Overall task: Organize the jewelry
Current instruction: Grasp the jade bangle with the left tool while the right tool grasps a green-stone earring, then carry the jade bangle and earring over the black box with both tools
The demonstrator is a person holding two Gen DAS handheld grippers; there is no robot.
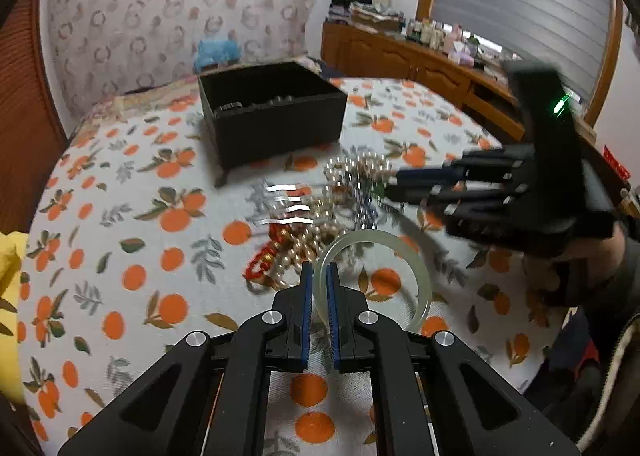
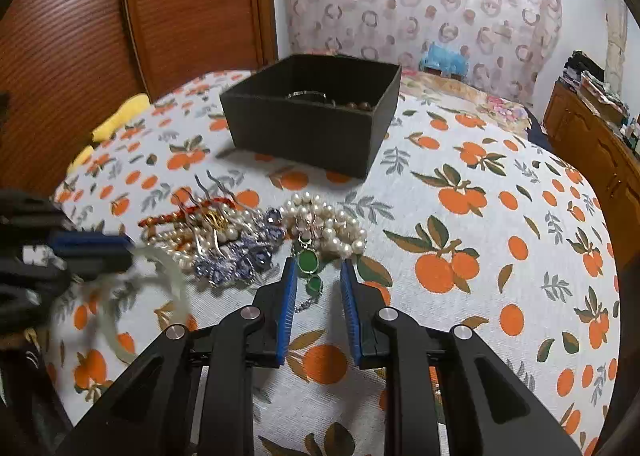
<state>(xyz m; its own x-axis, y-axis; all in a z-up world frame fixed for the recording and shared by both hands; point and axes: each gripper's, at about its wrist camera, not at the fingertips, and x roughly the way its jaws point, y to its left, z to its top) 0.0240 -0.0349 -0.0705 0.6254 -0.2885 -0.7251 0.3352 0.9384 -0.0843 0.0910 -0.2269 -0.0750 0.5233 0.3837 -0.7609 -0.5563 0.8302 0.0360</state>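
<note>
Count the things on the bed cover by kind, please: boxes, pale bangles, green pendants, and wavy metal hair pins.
Boxes: 1, the black box
Pale bangles: 1, the bangle held in the left claw
Green pendants: 1, the pendant before the right claw
Hair pins: 4, the hair pins
Total: 7

Box contents mostly hidden; left tool blurred (motion).
</note>
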